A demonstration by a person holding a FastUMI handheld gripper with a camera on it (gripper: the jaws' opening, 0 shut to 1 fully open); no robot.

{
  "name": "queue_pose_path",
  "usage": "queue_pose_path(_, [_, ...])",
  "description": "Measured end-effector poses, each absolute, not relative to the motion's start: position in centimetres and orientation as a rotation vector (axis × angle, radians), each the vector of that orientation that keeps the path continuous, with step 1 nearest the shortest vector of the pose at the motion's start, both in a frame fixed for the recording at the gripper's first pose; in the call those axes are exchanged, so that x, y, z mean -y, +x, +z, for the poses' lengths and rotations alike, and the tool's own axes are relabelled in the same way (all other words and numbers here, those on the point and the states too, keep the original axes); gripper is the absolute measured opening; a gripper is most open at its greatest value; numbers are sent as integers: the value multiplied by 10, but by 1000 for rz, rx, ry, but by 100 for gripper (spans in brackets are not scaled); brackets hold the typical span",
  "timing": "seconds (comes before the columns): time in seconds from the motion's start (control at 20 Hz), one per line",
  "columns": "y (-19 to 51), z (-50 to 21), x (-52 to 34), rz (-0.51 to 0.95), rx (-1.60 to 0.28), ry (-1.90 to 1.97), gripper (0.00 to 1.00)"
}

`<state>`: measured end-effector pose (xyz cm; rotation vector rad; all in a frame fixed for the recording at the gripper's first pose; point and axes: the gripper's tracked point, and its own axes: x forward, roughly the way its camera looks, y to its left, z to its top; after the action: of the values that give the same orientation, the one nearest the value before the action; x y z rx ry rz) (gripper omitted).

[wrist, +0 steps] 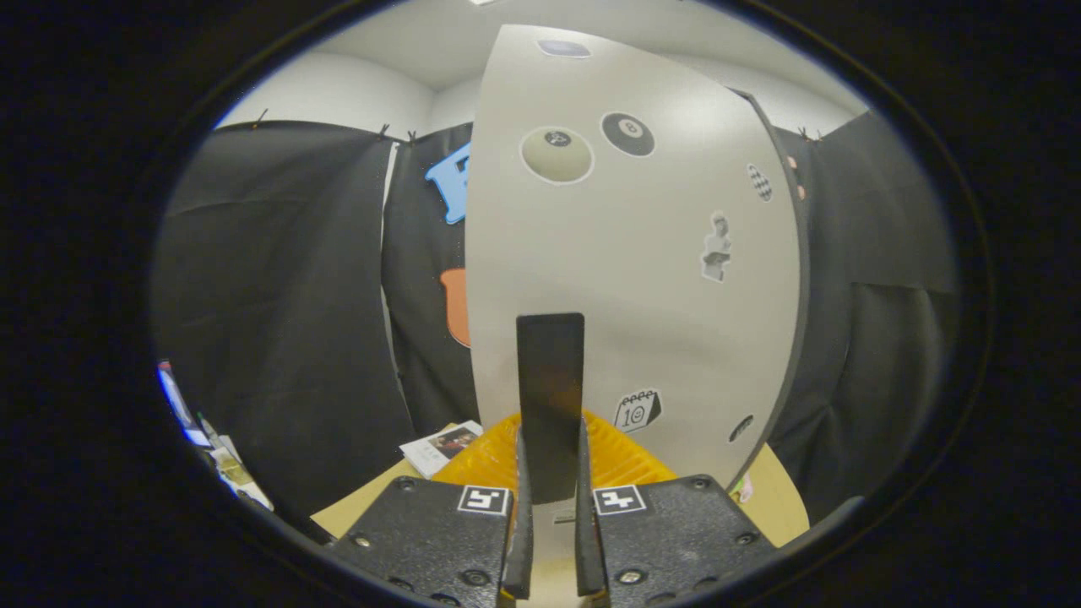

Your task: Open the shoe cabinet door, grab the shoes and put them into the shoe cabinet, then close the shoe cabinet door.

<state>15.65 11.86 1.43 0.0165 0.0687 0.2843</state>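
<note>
Gripper view, item by item.

1. Gripper (551, 515): your two fingers stand close together, a narrow gap between them, and the black handle (550, 405) sits in that gap. Both fingers (517, 523) look pressed to the handle's sides, so you have it clamped.

2. Handle: a flat, dark, upright bar that rises from between your fingers against the door face.

3. Door (633, 253): a pale grey cabinet panel directly ahead of your fingers, very near. It carries stickers: a cream ball (556, 154), a black ball (627, 133), a small figure (716, 247), and a calendar (638, 409) just beside the handle. You see its dark edge along the right side. Whether it stands ajar or flush, you cannot tell.

4. Cabinet contents: hidden behind the door; you cannot tell what is inside.

5. Orange object (621, 456): ribbed, low, just beyond your fingertips at the door's foot; it may be the shoe, but this is unclear.

6. Table (781, 502): tan surface under the cabinet.

7. Leaflet (439, 447): a printed sheet lying on the table left of the orange object.
</note>
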Motion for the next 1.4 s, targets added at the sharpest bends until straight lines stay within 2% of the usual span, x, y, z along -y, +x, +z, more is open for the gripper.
queue_pose_path(0.65, [67, 3, -2, 117, -51, 73, 18])
queue_pose_path(1.1, [37, 1, 83, 119, -67, 103, 8])
queue_pose_path(1.4, [37, -3, 138, 40, -72, 96, 4])
